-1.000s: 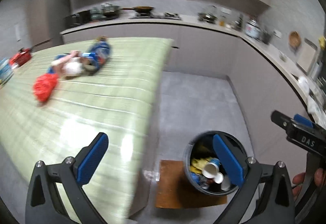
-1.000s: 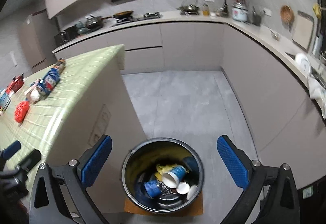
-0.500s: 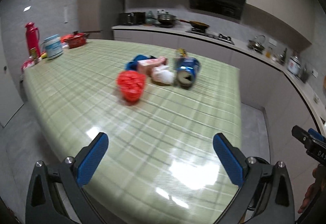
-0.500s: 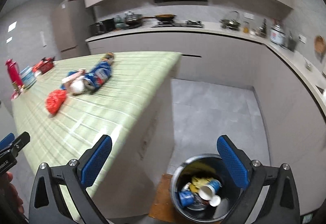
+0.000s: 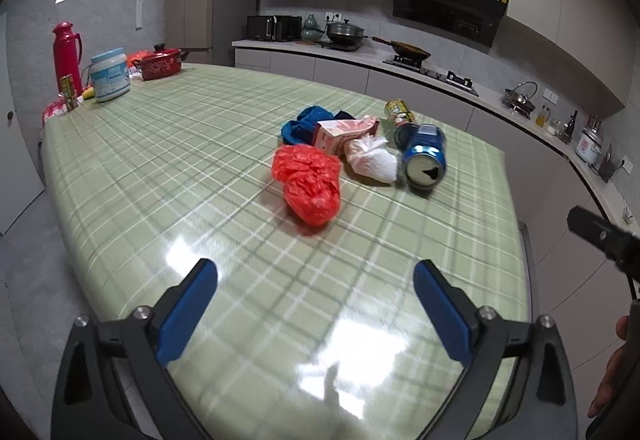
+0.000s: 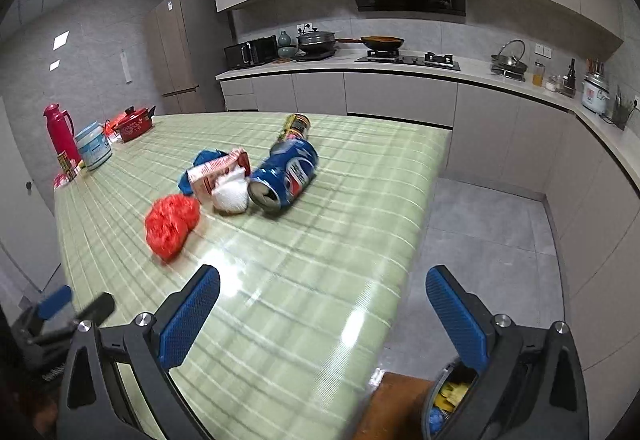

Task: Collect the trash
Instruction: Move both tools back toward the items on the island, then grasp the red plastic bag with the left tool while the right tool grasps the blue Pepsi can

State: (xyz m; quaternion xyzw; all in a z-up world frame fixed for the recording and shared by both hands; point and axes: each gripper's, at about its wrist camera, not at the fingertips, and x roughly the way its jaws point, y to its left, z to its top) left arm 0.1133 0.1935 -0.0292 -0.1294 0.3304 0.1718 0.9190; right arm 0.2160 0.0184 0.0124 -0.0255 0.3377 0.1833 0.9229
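Both hand-held grippers, left [image 5: 316,306] and right [image 6: 323,314], gape wide over a green checked kitchen table [image 5: 180,144].

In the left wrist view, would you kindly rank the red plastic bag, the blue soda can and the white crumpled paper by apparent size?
1. Red plastic bag, though it lies nearest.
2. and 3. Blue soda can and white crumpled paper look alike.

Clustered mid-desk [image 5: 168,160]: crumpled red bag [image 5: 310,184], white tissue wad [image 5: 370,160], pink carton [image 5: 344,130], blue cloth [image 5: 304,124], toppled blue can [image 5: 424,158], yellow can [image 5: 399,110] behind.
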